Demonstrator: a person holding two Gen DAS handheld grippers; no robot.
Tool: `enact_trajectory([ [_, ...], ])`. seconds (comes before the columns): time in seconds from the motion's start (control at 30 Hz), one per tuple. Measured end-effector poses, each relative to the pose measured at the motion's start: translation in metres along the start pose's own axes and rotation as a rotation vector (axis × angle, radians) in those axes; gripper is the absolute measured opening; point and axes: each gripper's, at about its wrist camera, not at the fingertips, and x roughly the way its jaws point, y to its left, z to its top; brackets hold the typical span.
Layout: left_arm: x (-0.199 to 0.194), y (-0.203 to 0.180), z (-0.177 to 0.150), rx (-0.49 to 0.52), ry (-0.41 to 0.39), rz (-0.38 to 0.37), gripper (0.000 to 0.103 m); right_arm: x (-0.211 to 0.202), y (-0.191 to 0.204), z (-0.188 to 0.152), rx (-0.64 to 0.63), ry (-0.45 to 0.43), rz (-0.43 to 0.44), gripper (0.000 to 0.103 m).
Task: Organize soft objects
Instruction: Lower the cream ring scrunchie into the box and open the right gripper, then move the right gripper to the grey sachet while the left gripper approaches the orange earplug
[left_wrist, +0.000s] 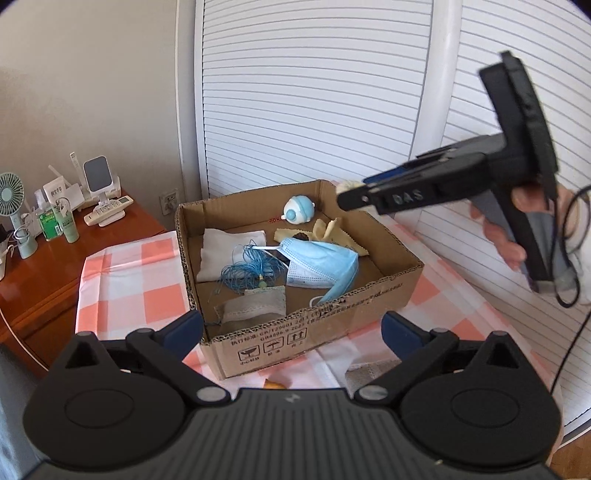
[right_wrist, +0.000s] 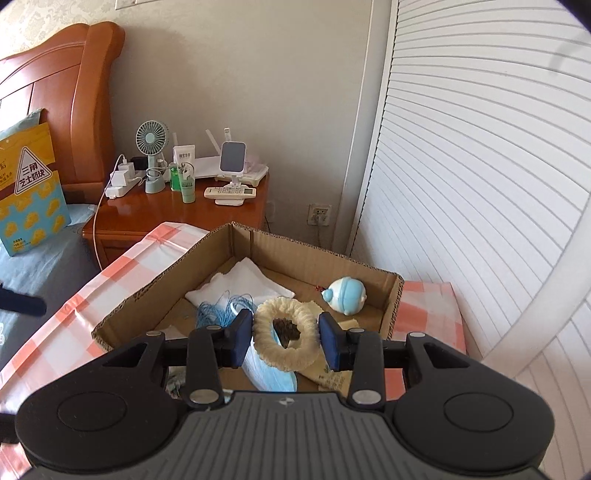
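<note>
A cardboard box (left_wrist: 369, 302) stands on a pink checked cloth. It holds a blue face mask (left_wrist: 321, 260), a white cloth (left_wrist: 225, 247), blue string (left_wrist: 245, 271), a grey pouch (left_wrist: 255, 306), a yellow cloth and a blue-white round toy (left_wrist: 300, 209). My right gripper (right_wrist: 286, 338) is shut on a cream fluffy ring (right_wrist: 286, 334) and holds it above the box (right_wrist: 236, 240). In the left wrist view it (left_wrist: 351, 195) hovers over the box's far right corner. My left gripper (left_wrist: 291, 332) is open and empty at the box's near wall.
A wooden nightstand (right_wrist: 177, 210) with a small fan (right_wrist: 151, 138), bottles, a remote and chargers stands to the left. A bed with a snack bag (right_wrist: 31, 188) lies further left. White louvred doors (right_wrist: 480, 166) stand behind and to the right.
</note>
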Motion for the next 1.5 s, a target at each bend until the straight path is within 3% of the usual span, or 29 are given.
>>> enact_trajectory([
  [0.23, 0.0, -0.005, -0.017, 0.009, 0.021, 0.055, 0.102, 0.056, -0.005, 0.038, 0.034, 0.04, -0.003, 0.047],
  [0.3, 0.003, -0.005, -0.02, 0.017, 0.047, 0.074, 0.102, 0.068, -0.006, 0.047, 0.035, 0.05, -0.024, 0.062],
  [0.37, 0.003, -0.003, -0.023, 0.011, 0.056, 0.081, 0.102, 0.073, -0.008, 0.051, 0.043, 0.055, -0.051, 0.09],
  [0.43, -0.001, -0.001, -0.026, -0.008, 0.054, 0.078, 0.102, 0.071, -0.01, 0.051, 0.052, 0.051, -0.052, 0.097],
  [0.87, -0.015, -0.002, -0.04, -0.029, 0.037, 0.104, 0.102, 0.011, 0.0, 0.017, 0.105, 0.063, -0.093, 0.103],
  [1.0, -0.015, -0.005, -0.047, -0.004, 0.048, 0.144, 0.102, -0.003, 0.013, -0.01, 0.105, 0.084, -0.091, 0.103],
  [1.23, -0.019, -0.006, -0.057, -0.012, 0.043, 0.122, 0.102, -0.019, 0.038, -0.061, 0.127, 0.126, -0.083, 0.103],
  [1.5, -0.012, -0.005, -0.068, -0.007, 0.059, 0.115, 0.102, -0.002, 0.081, -0.126, 0.146, 0.249, -0.072, 0.103],
])
